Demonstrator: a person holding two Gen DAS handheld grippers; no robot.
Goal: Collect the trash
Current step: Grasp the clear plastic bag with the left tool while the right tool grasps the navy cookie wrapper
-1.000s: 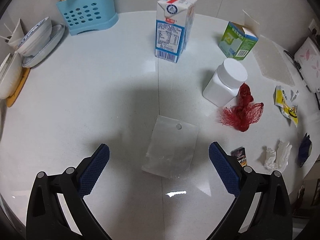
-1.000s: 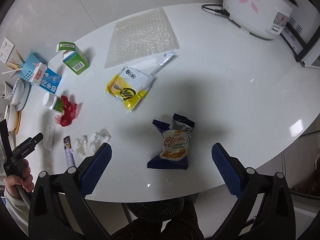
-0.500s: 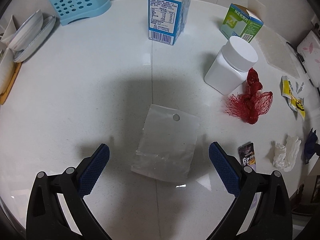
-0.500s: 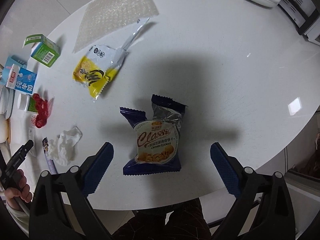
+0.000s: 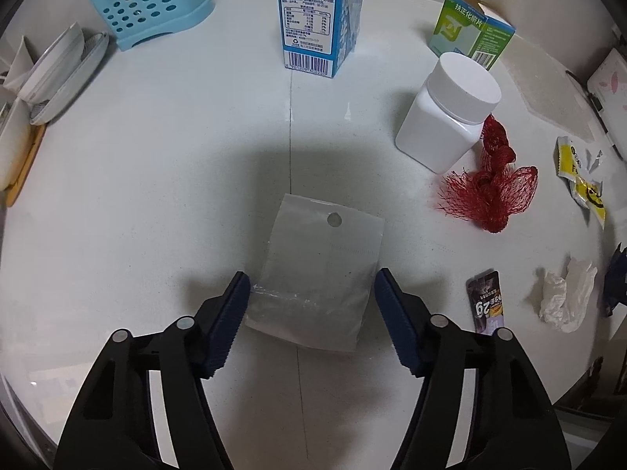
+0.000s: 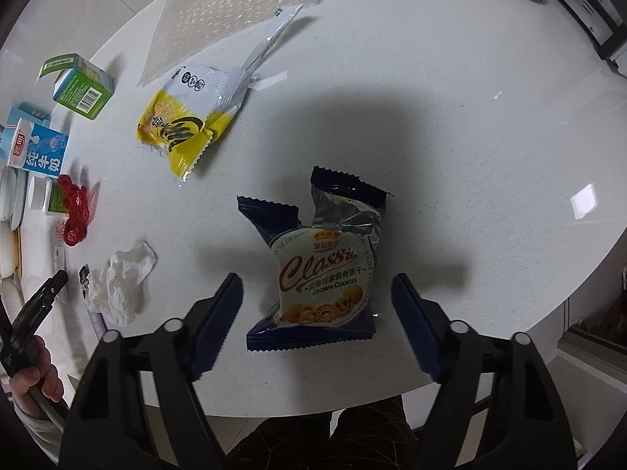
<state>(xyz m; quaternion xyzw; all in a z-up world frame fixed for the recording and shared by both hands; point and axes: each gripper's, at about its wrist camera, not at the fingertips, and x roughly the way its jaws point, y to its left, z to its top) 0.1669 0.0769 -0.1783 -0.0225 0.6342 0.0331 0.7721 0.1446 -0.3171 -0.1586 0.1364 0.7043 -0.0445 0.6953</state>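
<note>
A white speckled table [image 5: 156,164] fills the left wrist view, with a pale wall behind it. The left gripper [image 5: 311,297] hangs low over a flat clear plastic bag [image 5: 319,274], its jaws spread to either side of the bag's near end, the blue pads just beside its edges; whether they touch it cannot be told. Beyond stand a blue-and-white milk carton [image 5: 317,19], a green medicine box [image 5: 472,33] and a white plastic bottle [image 5: 446,117] with a red mesh net [image 5: 491,188] touching its right side. A blue utensil holder [image 5: 147,4] and stacked dishes [image 5: 58,74] sit at the far left. A small dark sachet [image 5: 486,301] and a crumpled tissue [image 5: 564,293] lie near the right edge.

In the right wrist view the same table [image 6: 470,98] curves away to its rim. The right gripper [image 6: 317,299] has its jaws wide apart, straddling a torn dark-blue cookie wrapper [image 6: 323,270] without touching it. A yellow snack wrapper [image 6: 188,121] lies farther off to the left, overlapping a sheet of bubble wrap [image 6: 231,11]. The tissue [image 6: 121,282] lies at the left.
</note>
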